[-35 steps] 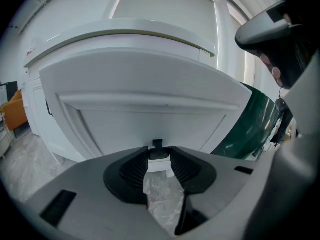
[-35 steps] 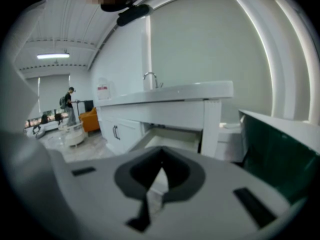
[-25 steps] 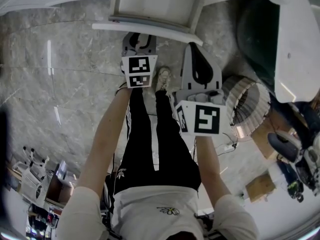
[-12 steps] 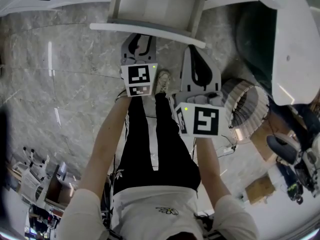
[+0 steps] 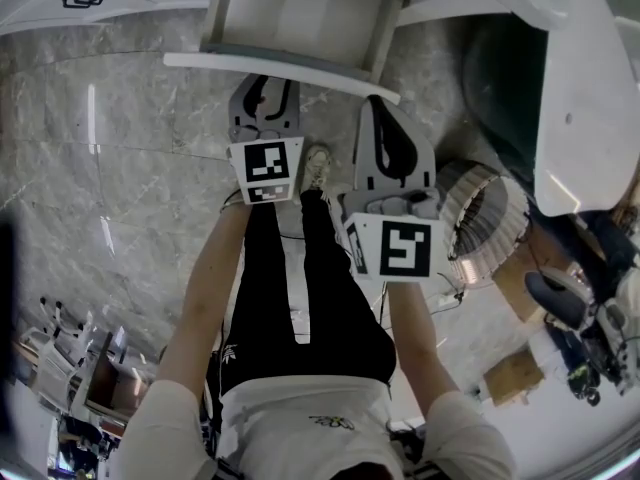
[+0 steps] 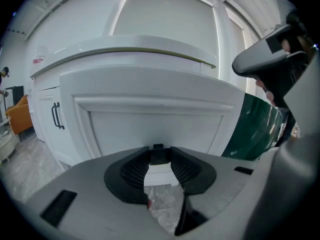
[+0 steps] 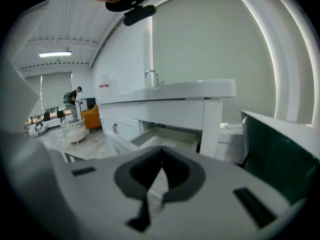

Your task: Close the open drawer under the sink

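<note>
Between the jaws of the left gripper (image 6: 160, 155) nothing is held. They stand fairly wide, and through the gap shows the white front of the drawer (image 6: 150, 119), close ahead at 12 o'clock; I cannot tell whether they touch it. The right gripper (image 7: 161, 153) has its jaws drawn narrow, tips together and empty. Its own view looks into the drawer's open box at about 11 o'clock, beneath the sink bench (image 7: 175, 91).

Seen from the head view, the drawer is pulled well out at 12 o'clock of both grippers. The left one faces the front near its middle, the right one near its right corner.

A push with parted jaws could go wrong if one tip slides into the recessed panel and catches on the moulding. An off-centre push could skew the drawer on its runners and jam it. Near the corner, the right gripper risks being pinched between the drawer front and the cabinet post (image 7: 212, 124) as the gap closes. Too hard a shove would likely slam the drawer. A dark green object (image 6: 255, 129) at 3 o'clock looks close enough to be knocked.
</note>
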